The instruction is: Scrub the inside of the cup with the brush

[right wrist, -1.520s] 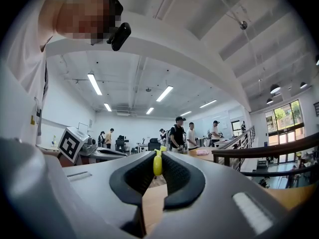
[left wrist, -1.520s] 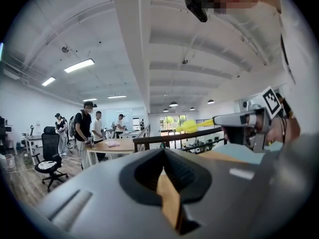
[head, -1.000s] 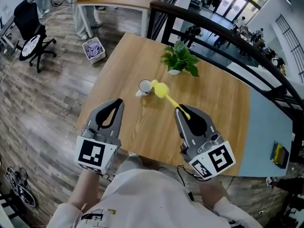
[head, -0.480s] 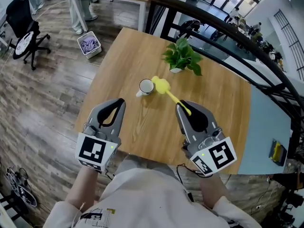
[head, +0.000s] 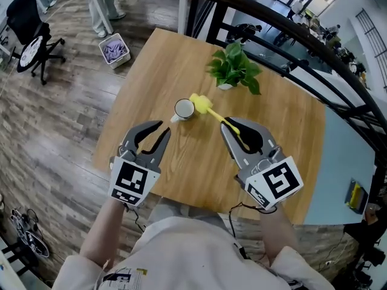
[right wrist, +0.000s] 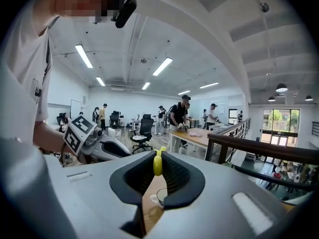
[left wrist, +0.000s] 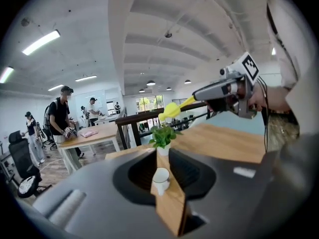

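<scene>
A small white cup (head: 184, 109) stands upright on the wooden table (head: 284, 132); in the left gripper view the cup (left wrist: 161, 179) shows far ahead through the gap of the jaws. My left gripper (head: 163, 127) hovers just short of the cup; its jaws have just been opening and nothing is between them. My right gripper (head: 233, 125) is shut on the yellow handle of the brush (head: 201, 103). The brush's yellow head hangs right beside the cup's rim. In the right gripper view the handle (right wrist: 157, 164) sits pinched between the jaws, with the cup (right wrist: 162, 195) below.
A potted green plant (head: 233, 70) stands on the table behind the cup. A dark railing (head: 290, 35) runs along the far right. On the floor to the left are a basket (head: 115, 48) and an office chair (head: 30, 26). People stand at a desk in the background.
The left jaws, shut before, now stand apart. Both grippers have moved forward and down toward the cup, and the brush head has come closer to its rim.
</scene>
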{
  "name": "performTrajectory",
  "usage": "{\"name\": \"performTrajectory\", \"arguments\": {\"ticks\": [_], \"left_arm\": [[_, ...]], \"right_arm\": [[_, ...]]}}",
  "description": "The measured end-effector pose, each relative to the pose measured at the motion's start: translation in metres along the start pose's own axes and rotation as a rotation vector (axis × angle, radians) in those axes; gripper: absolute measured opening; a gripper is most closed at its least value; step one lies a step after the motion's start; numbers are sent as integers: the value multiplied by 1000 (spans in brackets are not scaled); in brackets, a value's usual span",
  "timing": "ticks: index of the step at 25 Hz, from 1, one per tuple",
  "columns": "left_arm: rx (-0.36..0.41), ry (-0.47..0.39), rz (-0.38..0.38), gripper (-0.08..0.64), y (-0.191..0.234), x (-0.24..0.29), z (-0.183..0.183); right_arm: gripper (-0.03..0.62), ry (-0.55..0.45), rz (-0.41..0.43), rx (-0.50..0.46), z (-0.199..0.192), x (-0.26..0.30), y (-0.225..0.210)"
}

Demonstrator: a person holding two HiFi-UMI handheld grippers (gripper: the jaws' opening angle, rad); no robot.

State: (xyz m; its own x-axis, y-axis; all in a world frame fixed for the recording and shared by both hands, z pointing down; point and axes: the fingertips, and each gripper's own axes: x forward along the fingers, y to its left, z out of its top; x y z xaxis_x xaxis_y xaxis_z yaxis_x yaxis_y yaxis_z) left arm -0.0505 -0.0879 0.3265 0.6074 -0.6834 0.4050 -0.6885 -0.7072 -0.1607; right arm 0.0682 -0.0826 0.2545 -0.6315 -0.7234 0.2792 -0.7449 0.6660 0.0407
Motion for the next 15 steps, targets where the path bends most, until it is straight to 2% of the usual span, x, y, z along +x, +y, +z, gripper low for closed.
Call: {"name": "performTrajectory", "arguments": {"ticks": [3, 6, 15], "left_arm": [[21, 37, -23, 94, 1, 22, -15], [52, 112, -37, 118, 1, 43, -37], [48, 214, -53, 123, 8, 94, -88]], "right_arm": [[32, 57, 20, -51, -10, 18, -7], [32, 106, 38, -88, -23, 36, -11], [34, 242, 126, -95, -69, 83, -20]]}}
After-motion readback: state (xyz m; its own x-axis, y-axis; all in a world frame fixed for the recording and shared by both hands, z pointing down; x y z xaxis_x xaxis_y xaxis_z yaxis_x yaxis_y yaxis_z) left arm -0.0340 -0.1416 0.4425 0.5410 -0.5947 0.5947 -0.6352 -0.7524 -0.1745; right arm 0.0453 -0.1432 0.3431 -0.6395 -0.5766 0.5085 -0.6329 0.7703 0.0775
